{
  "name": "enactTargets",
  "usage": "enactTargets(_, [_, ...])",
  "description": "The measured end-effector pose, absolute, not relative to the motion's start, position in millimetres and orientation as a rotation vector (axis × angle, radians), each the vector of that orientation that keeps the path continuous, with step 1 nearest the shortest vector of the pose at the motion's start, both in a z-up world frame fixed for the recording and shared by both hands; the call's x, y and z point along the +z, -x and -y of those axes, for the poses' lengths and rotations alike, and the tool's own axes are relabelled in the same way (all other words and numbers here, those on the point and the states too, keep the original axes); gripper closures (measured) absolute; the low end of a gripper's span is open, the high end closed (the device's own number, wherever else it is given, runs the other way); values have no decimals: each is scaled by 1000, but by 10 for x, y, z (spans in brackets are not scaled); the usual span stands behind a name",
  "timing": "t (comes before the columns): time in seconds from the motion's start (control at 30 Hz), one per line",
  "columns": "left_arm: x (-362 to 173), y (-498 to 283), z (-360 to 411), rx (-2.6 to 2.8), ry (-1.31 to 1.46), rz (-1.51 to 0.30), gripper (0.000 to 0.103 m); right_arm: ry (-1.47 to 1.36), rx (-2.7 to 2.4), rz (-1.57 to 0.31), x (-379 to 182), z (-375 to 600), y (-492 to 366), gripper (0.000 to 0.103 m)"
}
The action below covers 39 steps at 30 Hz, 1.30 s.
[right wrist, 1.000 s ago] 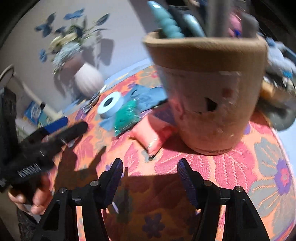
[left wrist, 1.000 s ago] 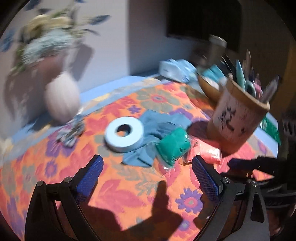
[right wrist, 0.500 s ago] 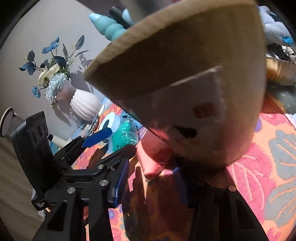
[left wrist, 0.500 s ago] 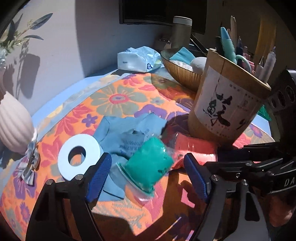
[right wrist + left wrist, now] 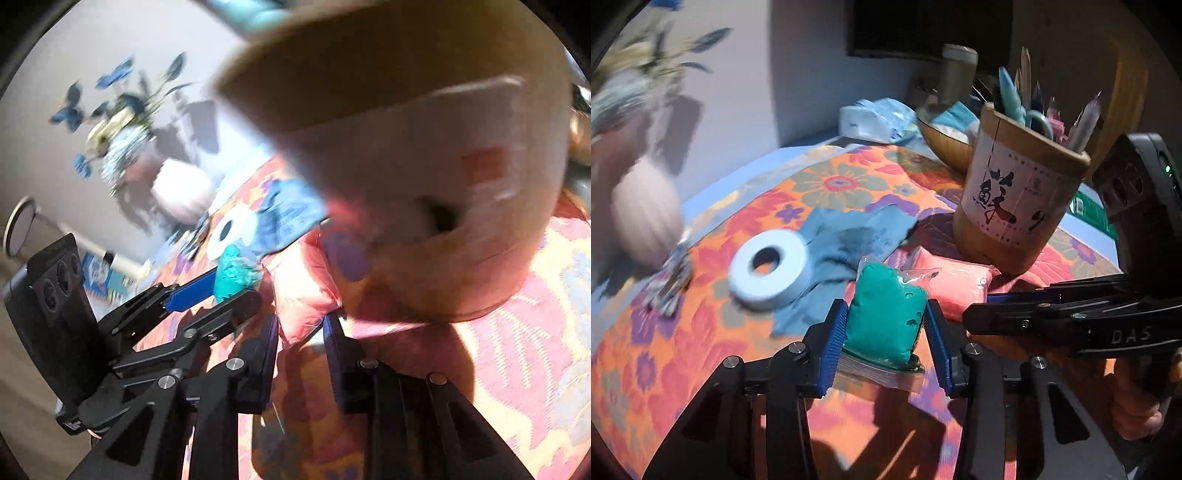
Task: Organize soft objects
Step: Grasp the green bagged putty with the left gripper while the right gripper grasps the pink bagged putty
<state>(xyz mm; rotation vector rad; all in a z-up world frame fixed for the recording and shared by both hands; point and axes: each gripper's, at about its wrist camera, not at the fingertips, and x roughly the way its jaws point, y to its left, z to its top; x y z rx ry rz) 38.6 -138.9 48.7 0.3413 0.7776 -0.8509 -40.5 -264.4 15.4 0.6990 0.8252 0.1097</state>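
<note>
- Nearest the left wrist camera, the left tool (image 5: 886,334) had just been closing and was clamped on a green soft pouch (image 5: 884,317), its blue pads pressing the pouch's two sides.
- The green soft pouch sat in a clear plastic bag on the counter (image 5: 701,350), which was covered by an orange flowered cloth.
- In the right wrist view, the right tool (image 5: 300,338) had just been closing too; its pads were pinched on the near end of a pink soft pouch (image 5: 301,295).
- The pink soft pouch lay on the counter just beside the green one, with its far end against the foot of a wooden pen holder (image 5: 1015,199).
- The right tool reached in from the right edge of the left wrist view, held by a person's hand (image 5: 1134,406) at the lower right.
- Beyond the pouches, a crumpled blue cloth (image 5: 857,236) lay flat, and a white tape roll (image 5: 768,269) rested on its left edge.
- The wooden pen holder stood upright, filled with pens and scissors.
- Farther back sat a wooden bowl (image 5: 945,144) and a white tissue pack (image 5: 875,120), near the wall.
- At the far left, blurred, a pale ribbed vase (image 5: 642,218) held flowers.
</note>
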Motion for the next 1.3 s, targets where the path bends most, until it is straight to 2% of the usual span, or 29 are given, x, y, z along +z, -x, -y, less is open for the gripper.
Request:
enactTargets(0.27, [484, -351, 756, -655, -202, -808, 64, -612, 230, -924, 154, 2329, 477, 78])
enactTargets(0.37, [412, -372, 575, -606, -134, -836, 64, -540, 261, -952, 130, 2273, 623, 73])
enactTargets(0.4, [395, -380, 535, -597, -115, -841, 64, -511, 266, -952, 154, 2254, 640, 63])
enactTargets(0.43, [383, -377, 513, -593, -104, -839, 64, -473, 261, -950, 188, 2242, 679, 47])
enactTargets(0.47, [372, -362, 507, -589, -97, -833, 64, -410, 220, -937, 242, 2239, 732, 40])
enactTargets(0.5, [355, -362, 493, -583, -89, -829, 64, -355, 181, -920, 293, 2232, 751, 27])
enactTargets(0.53, [339, -358, 500, -576, -86, -831, 64, -309, 158, -901, 343, 2227, 751, 19])
enactTargets(0.6, [330, -351, 493, -566, -84, -828, 64, -231, 149, -882, 406, 2180, 670, 16])
enactTargets(0.87, [309, -332, 484, -513, -93, -817, 64, -138, 104, -942, 217, 1953, 223, 17])
enactTargets(0.97, [299, -325, 515, -492, -118, -813, 64, -90, 62, -937, 178, 1914, 225, 30])
enactTargets(1.0, [296, -327, 524, -489, -125, -814, 64, -82, 66, -933, 191, 1917, 253, 39])
enactTargets(1.07, [291, -330, 540, -474, -140, -813, 64, -86, 77, -924, 208, 1932, 273, 49])
enactTargets(1.1, [290, -326, 550, -463, -147, -812, 64, -84, 79, -925, 210, 1945, 283, 61])
enactTargets(1.3, [387, -188, 563, -439, -116, -797, 64, -139, 60, -944, 275, 2079, 389, 63])
